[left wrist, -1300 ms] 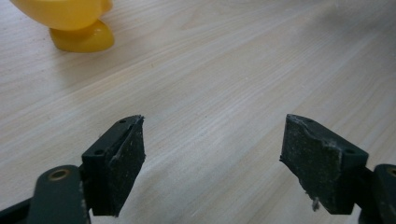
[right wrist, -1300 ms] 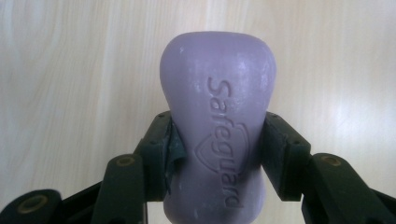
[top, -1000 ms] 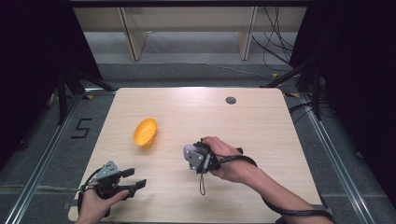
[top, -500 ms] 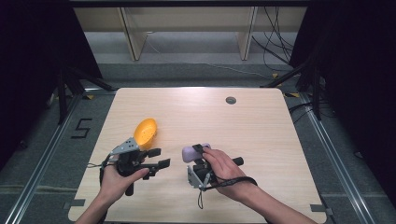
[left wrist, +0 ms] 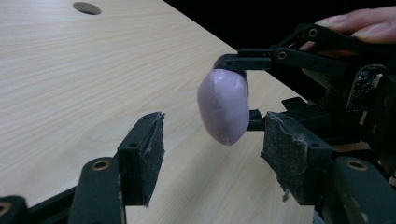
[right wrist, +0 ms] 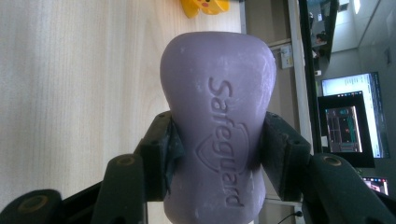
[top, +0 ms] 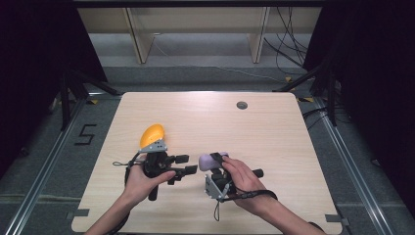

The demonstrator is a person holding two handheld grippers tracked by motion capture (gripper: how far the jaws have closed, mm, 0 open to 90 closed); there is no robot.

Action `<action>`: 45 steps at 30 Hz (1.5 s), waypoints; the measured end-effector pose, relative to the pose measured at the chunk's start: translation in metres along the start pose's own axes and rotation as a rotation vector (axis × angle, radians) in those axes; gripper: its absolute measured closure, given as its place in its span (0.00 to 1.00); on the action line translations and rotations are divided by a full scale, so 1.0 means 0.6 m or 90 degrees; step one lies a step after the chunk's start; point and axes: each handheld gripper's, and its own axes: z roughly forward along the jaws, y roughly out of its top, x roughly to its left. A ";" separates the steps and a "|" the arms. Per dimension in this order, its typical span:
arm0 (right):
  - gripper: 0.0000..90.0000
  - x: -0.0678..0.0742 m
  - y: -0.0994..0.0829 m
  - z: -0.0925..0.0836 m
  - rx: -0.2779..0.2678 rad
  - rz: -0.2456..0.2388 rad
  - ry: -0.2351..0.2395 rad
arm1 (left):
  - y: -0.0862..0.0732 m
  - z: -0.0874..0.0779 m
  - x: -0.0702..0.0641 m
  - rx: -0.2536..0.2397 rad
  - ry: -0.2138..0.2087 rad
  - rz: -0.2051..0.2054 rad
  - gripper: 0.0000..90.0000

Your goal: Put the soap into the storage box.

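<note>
Overhead camera faces forward; both close tongs-cameras share the purple soap (left wrist: 223, 106), apparently.

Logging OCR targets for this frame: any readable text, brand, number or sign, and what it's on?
"Safeguard": embossed on the purple soap bar clamped in the right gripper.
"5": marked on the floor left of the table.
Text on the monitor screens: too small to read.

So the purple soap bar (right wrist: 217, 135) is a smooth rounded bar with "Safeguard" and a shield logo pressed into its face. It's pinched at the waist between the right gripper (right wrist: 215, 154)'s two pads, held up clear of the wooden table (top: 274, 132). It sits right of the yellow-orange object (top: 152, 134), near the table's front edge.
</note>
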 end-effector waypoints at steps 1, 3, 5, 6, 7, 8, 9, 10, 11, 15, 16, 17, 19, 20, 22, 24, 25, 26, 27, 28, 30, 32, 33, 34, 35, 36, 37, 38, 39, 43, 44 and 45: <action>0.56 0.000 0.000 0.000 0.000 0.000 0.000 | 0.002 0.005 -0.002 0.005 -0.003 0.003 0.42; 0.56 -0.003 0.001 0.001 -0.002 -0.018 -0.003 | 0.006 0.014 -0.001 0.005 -0.009 0.024 0.42; 0.56 -0.001 0.000 0.002 -0.002 -0.012 0.000 | 0.007 0.017 -0.007 0.019 -0.004 0.005 0.42; 0.56 0.001 0.000 0.002 -0.004 -0.007 0.001 | 0.008 0.021 -0.006 0.018 -0.013 0.005 0.42; 0.56 0.001 0.000 0.002 -0.004 -0.007 0.001 | 0.008 0.024 -0.006 0.022 -0.012 0.010 0.42; 0.56 0.004 0.001 0.002 0.003 0.012 0.007 | 0.009 0.027 -0.006 0.027 -0.015 0.010 0.42; 0.56 0.002 0.004 0.001 0.001 0.000 0.000 | 0.008 0.030 -0.005 0.026 -0.015 0.008 0.42; 0.56 0.002 0.004 0.001 0.001 0.000 0.000 | 0.009 0.031 -0.004 0.034 -0.012 0.011 0.42; 0.56 0.000 0.004 0.003 -0.011 -0.020 -0.001 | 0.008 0.034 -0.003 0.032 -0.014 0.010 0.42; 0.56 0.004 0.007 0.002 -0.016 -0.008 -0.002 | 0.008 0.045 0.000 0.031 -0.025 -0.002 0.44; 0.56 0.004 0.007 0.002 -0.016 -0.008 -0.002 | 0.008 0.045 0.000 0.034 -0.024 -0.001 0.44; 0.56 -0.008 0.011 0.003 -0.030 -0.080 -0.006 | 0.007 0.049 0.000 0.036 -0.027 -0.007 0.45; 0.56 0.000 0.010 0.001 -0.021 -0.031 -0.001 | 0.005 0.051 -0.001 0.036 -0.036 -0.008 0.46; 0.56 0.001 0.010 -0.001 -0.017 -0.027 -0.006 | 0.004 0.053 -0.001 0.036 -0.041 -0.007 0.47; 0.56 0.001 0.010 0.000 -0.027 -0.032 -0.001 | 0.002 0.055 -0.001 0.038 -0.043 -0.006 0.48; 0.56 0.005 0.010 0.000 -0.034 -0.014 0.003 | 0.001 0.057 -0.001 0.036 -0.041 -0.009 0.52; 0.56 0.005 0.010 0.000 -0.034 -0.014 0.003 | 0.000 0.059 0.000 0.033 -0.047 -0.008 0.52; 0.56 0.005 0.011 -0.003 -0.026 -0.015 -0.006 | -0.001 0.059 0.001 0.038 -0.048 -0.006 0.52; 0.56 0.002 0.013 -0.002 -0.033 -0.030 -0.005 | -0.001 0.060 0.000 0.039 -0.049 -0.009 0.54; 0.56 -0.003 0.016 -0.005 -0.032 -0.052 -0.016 | -0.002 0.062 0.000 0.036 -0.052 -0.006 0.56; 0.56 0.003 0.015 -0.004 -0.035 -0.021 -0.007 | -0.002 0.061 0.000 0.034 -0.047 -0.005 0.57; 0.56 0.003 0.014 -0.005 -0.036 -0.013 -0.008 | -0.003 0.060 0.002 0.026 -0.052 -0.007 0.61; 0.56 0.003 0.014 -0.004 -0.040 -0.011 -0.006 | -0.003 0.060 0.002 0.026 -0.052 -0.007 0.61; 0.56 0.003 0.014 -0.004 -0.040 -0.011 -0.006 | -0.003 0.059 0.002 0.027 -0.053 -0.004 0.61; 0.56 0.003 0.014 -0.005 -0.041 -0.009 -0.005 | -0.002 0.059 0.002 0.028 -0.054 -0.003 0.61; 0.56 0.003 0.014 -0.004 -0.046 -0.013 -0.011 | -0.002 0.058 0.002 0.029 -0.057 -0.006 0.62; 0.56 0.004 0.015 -0.005 -0.044 -0.009 -0.010 | -0.002 0.058 0.001 0.023 -0.055 -0.009 0.62; 0.56 -0.002 0.015 0.002 -0.075 -0.040 -0.011 | -0.003 0.057 0.000 0.019 -0.058 -0.008 0.63; 0.56 0.003 0.015 -0.004 -0.044 0.006 0.012 | -0.002 0.056 0.000 0.022 -0.055 -0.002 0.63; 0.53 -0.002 0.013 0.001 -0.063 0.005 0.002 | 0.002 0.053 -0.007 0.012 -0.039 0.008 0.64; 0.49 -0.005 0.013 0.001 -0.046 0.005 0.016 | 0.005 0.051 -0.008 0.009 -0.019 0.028 0.64; 0.45 -0.005 0.012 0.001 -0.044 0.005 -0.008 | 0.005 0.051 -0.008 0.009 -0.019 0.028 0.64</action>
